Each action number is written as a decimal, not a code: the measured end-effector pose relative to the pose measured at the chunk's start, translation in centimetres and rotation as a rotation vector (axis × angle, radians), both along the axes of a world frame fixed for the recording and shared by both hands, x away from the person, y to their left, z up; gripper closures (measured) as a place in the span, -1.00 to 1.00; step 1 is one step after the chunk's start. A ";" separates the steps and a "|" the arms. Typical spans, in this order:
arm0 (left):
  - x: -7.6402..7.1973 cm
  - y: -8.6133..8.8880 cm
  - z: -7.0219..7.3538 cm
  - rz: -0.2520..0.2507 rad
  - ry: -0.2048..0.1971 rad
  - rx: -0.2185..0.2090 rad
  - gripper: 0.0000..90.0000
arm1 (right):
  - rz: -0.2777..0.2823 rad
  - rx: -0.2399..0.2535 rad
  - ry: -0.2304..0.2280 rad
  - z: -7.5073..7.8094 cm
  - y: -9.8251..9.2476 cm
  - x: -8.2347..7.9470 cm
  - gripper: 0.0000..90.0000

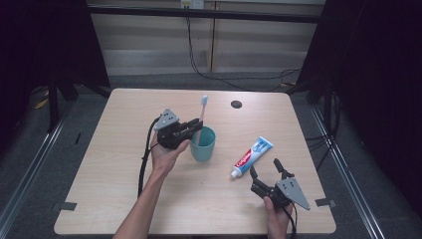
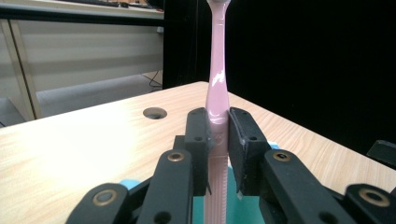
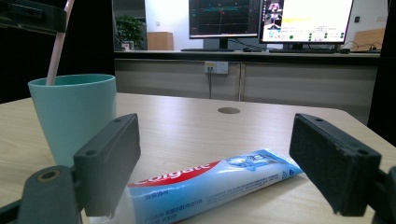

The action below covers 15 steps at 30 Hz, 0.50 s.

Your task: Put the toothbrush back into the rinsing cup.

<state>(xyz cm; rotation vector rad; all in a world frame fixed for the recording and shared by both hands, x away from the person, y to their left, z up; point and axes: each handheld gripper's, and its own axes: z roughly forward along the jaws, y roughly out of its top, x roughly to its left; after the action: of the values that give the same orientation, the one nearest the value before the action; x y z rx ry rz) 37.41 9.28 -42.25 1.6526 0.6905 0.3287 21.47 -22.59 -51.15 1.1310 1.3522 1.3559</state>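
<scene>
A pink toothbrush (image 1: 201,119) stands upright with its lower end inside a teal cup (image 1: 203,144) at the table's middle. My left gripper (image 1: 196,127) is shut on the toothbrush handle (image 2: 217,121) just above the cup's rim; the brush head points up. In the right gripper view the cup (image 3: 70,116) stands at the left with the pink handle (image 3: 56,51) rising from it. A blue, white and red toothpaste tube (image 1: 251,157) lies flat to the cup's right. My right gripper (image 1: 266,169) is open near the table, just behind the tube (image 3: 210,182), jaws wide apart on either side of it.
A round cable hole (image 1: 236,104) sits near the table's far edge. Black cables trail from both grippers. Dark curtains flank the table (image 1: 124,164), and monitors (image 3: 266,21) stand beyond a counter in the right gripper view.
</scene>
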 end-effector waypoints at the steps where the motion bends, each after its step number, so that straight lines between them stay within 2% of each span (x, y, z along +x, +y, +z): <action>1: -0.1 0.1 -0.1 0.004 0.005 -0.003 0.75 | 0.000 0.000 0.000 0.0 0.0 0.0 -0.65; 15: -0.4 0.1 -2.1 -0.008 0.044 0.022 0.75 | 0.000 0.000 0.000 0.0 0.0 0.0 -0.65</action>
<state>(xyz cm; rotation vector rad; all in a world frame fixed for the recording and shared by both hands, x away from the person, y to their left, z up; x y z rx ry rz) 37.03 9.38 -44.33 1.6871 0.7153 0.2964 21.47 -22.59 -51.15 1.1310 1.3517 1.3560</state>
